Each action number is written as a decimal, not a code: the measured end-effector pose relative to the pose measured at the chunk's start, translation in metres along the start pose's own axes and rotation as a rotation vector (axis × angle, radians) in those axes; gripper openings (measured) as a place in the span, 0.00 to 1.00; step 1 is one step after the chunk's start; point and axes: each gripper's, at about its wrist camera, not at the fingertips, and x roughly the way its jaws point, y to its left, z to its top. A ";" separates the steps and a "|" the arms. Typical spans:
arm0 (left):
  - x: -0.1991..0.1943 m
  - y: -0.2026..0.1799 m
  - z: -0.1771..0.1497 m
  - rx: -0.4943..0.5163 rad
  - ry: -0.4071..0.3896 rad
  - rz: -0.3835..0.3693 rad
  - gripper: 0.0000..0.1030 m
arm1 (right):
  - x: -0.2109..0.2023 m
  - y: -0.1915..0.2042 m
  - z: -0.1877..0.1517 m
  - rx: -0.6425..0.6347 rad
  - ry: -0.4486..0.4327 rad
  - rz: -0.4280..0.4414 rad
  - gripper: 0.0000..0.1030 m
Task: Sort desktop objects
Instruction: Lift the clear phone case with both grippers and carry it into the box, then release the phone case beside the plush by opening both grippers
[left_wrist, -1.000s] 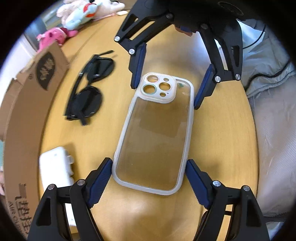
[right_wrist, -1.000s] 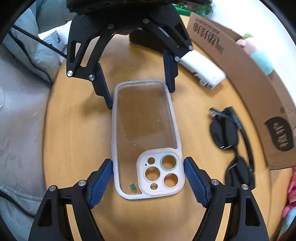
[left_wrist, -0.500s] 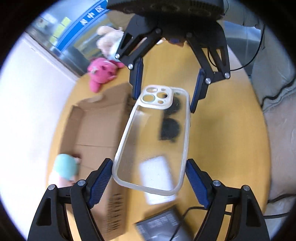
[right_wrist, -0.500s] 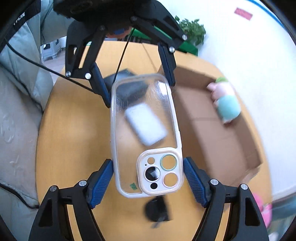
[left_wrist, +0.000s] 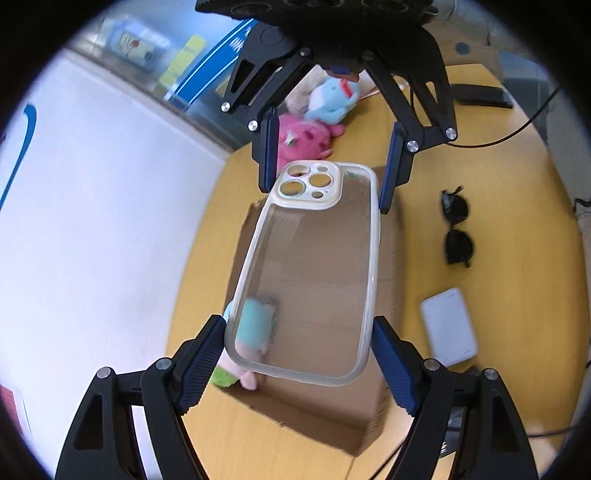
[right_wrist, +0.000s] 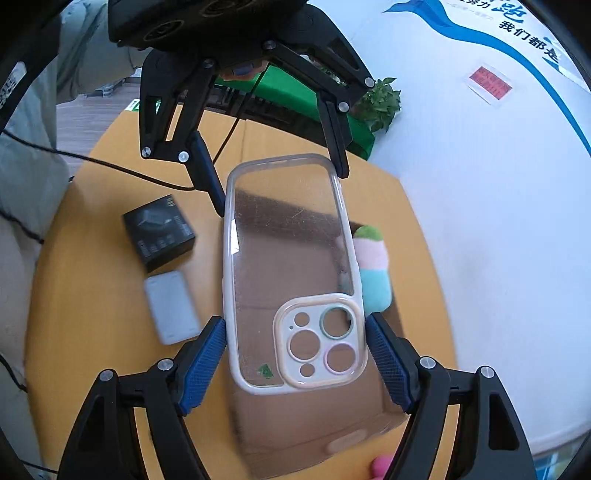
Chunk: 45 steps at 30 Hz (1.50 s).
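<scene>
The clear phone case hangs over the cardboard box, both grippers' fingers closed on its long rims, left gripper at the bottom, right gripper at the camera end. It looks light, flexible and slick; the rims give the best hold.

Clear, cream-rimmed phone case, airborne lengthwise above the open cardboard box

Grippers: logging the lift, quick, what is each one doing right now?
Left gripper: closed on the plain end of the clear phone case.
Right gripper: closed on the same case's camera-cutout end, above the cardboard box.
</scene>
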 end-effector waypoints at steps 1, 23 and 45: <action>0.007 0.007 -0.003 -0.003 0.009 -0.002 0.77 | 0.005 -0.007 0.002 -0.003 -0.002 0.006 0.73; 0.226 0.069 -0.131 -0.095 0.373 -0.245 0.74 | 0.249 -0.086 -0.027 0.178 -0.002 0.335 0.73; 0.270 0.074 -0.167 -0.083 0.539 -0.311 0.77 | 0.310 -0.074 -0.042 0.203 0.017 0.320 0.81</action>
